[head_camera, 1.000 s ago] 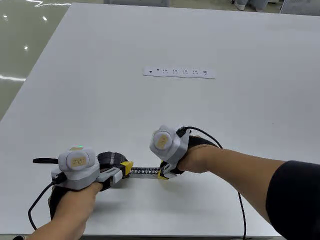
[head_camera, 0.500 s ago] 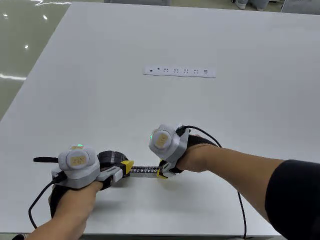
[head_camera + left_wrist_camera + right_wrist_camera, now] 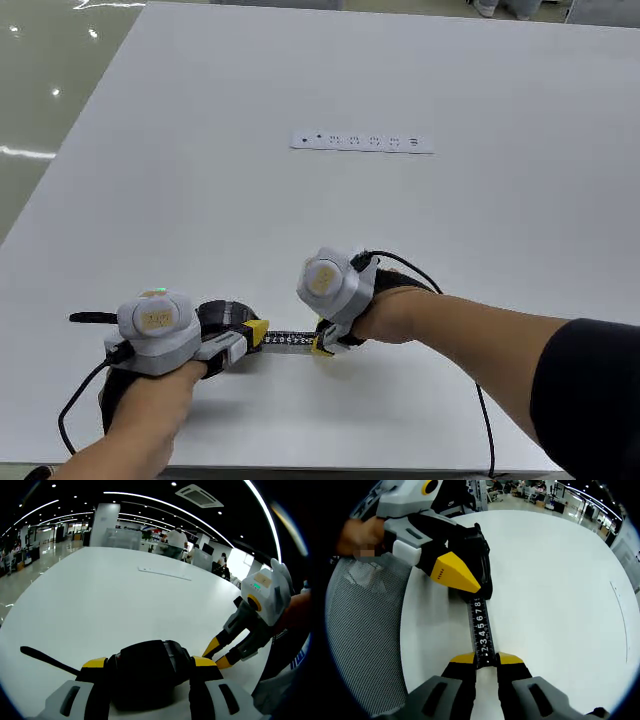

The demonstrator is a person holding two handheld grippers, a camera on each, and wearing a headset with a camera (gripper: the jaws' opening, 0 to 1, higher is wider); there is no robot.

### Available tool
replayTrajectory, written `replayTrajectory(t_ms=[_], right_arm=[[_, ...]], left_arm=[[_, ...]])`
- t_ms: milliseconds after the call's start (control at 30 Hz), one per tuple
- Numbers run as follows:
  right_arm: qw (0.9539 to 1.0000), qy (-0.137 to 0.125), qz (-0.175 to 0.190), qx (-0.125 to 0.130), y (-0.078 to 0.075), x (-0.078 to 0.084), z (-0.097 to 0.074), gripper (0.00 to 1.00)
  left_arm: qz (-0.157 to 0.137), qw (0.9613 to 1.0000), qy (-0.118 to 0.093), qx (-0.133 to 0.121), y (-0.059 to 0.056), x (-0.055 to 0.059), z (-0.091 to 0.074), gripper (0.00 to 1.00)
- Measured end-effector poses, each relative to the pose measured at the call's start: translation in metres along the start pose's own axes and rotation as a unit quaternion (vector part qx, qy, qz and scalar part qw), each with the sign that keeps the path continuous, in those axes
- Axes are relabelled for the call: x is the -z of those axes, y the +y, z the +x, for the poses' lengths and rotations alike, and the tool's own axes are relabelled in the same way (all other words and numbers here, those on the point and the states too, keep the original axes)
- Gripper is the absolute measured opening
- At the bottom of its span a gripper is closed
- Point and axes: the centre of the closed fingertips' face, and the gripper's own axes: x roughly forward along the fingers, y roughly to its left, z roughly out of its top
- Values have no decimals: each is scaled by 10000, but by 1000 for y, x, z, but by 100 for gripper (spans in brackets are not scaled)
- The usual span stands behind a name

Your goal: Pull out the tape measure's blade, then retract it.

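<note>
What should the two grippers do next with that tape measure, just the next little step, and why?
Probably draw the right gripper away from the case, along the table. Its jaws pinch the blade at its tip, only a short length is out, and the left gripper clamps the case to anchor it.

Left claw [image 3: 150, 662]: yellow-tipped jaws clamped on both sides of the tape measure [image 3: 147, 675]
Tape measure: black case, low centre, on the white tabletop [image 3: 100, 600]
Strap [image 3: 47, 659]: black, trailing left
Right claw [image 3: 218, 653]: yellow tips angled down, just right of the case
Power strip [image 3: 165, 573]: far across
</note>
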Motion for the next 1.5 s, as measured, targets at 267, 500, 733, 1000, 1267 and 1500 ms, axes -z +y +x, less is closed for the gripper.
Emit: replayTrajectory(t_ms=[267, 500, 733, 1000, 1267, 1500], right_arm=[[10000, -25, -49, -7, 1, -1, 0, 11], [10000, -46, -53, 31, 1, -5, 2, 11], [10000, -61, -45, 0, 2, -9, 4, 11], [9999, -93, -46, -14, 2, -12, 5, 11], [9999, -117, -46, -6, 3, -15, 6, 11], [9999, -159, -35, -22, 3, -17, 7, 11]], left_arm=[[-13, 10000, 9, 13, 0, 0, -1, 60], [43, 10000, 30, -2, -1, 1, 0, 60], [32, 10000, 24, -3, 0, 1, 0, 60], [22, 10000, 27, 5, 1, 0, 0, 60], [25, 10000, 26, 5, 0, 0, -1, 60], [19, 10000, 30, 5, 0, 0, -1, 60]])
